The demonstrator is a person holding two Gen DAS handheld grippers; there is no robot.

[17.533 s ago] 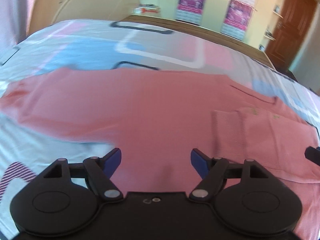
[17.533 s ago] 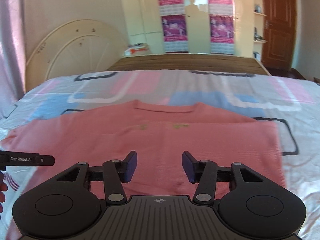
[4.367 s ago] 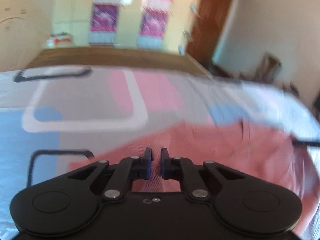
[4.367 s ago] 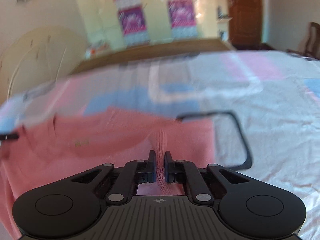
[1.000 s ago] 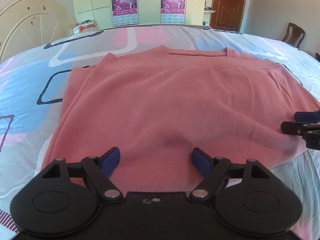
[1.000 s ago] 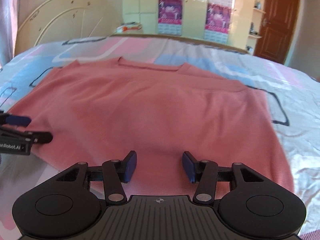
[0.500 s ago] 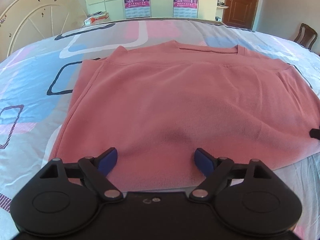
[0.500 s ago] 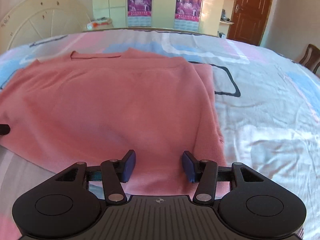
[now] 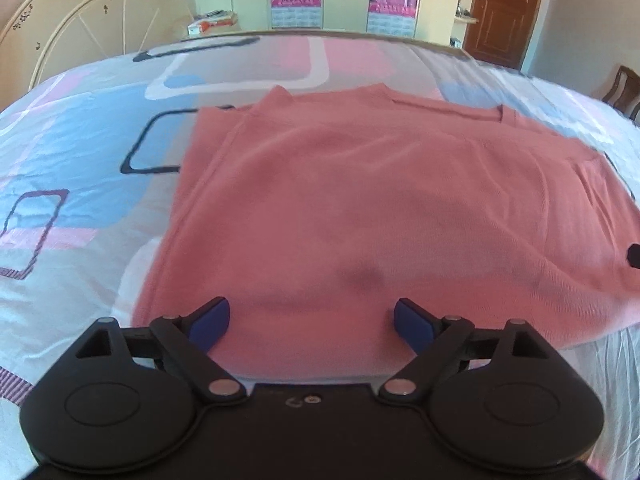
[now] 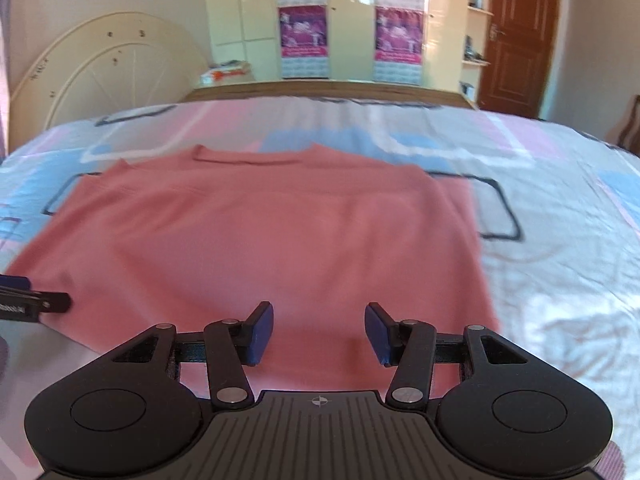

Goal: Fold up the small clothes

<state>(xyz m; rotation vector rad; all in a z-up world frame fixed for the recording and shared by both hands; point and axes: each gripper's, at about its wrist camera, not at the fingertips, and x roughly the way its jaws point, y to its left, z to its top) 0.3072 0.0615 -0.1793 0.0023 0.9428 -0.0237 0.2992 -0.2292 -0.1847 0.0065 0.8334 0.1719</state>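
Now the pink sweater (image 9: 380,208) lies flat on the bed (image 9: 80,168), right in front of me, with its neck hole at the far side. I think the sleeves are already folded in, because I see no sleeve sticking out at either side, and a doubled edge runs down the left side. It looks like a neat block shape. So the first folds seem done. I guess the big fold is still left, bringing the bottom edge up to the neck. My left jaws (image 9: 311,320) are opening wide, with nothing between them; they hang just over the near edge of the sweater. My right jaws (image 10: 319,332) are partly open and let go too, above the near edge on the other side. Some things I cannot see well. The very bottom edge of the sweater hides behind my own black parts. I cannot tell how the sleeves lie under the top layer. The pictures are a bit blurry.
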